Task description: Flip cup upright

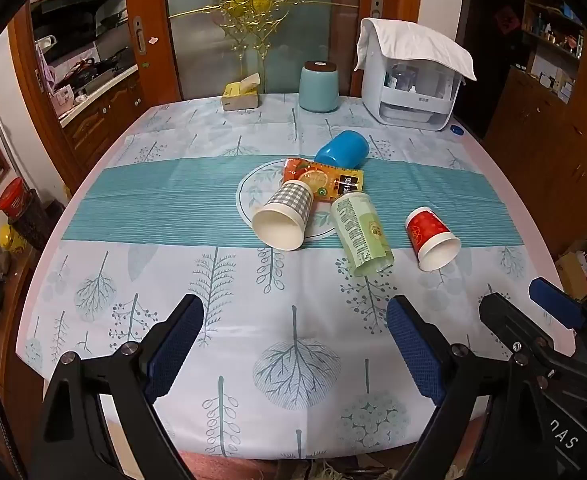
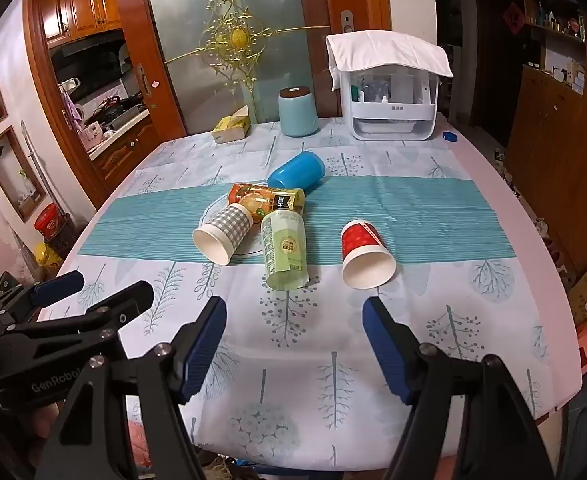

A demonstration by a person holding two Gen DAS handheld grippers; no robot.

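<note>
So the desk has five cups tipped on their sides out ahead of both tools, mouths mostly facing them, probably so a jaw can slip in. Green cup dead ahead of the right tool, checked cup beyond the left tool, red cup ahead-right, orange cup and blue cup farthest. Both tools gape wide, holding and touching nothing.

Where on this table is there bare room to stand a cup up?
Bare cloth lies between the hand-held grippers and the tipped cups, and right of the red cup. Crowded: the middle, where checked cup, green cup, orange packet and blue cup cluster.
</note>
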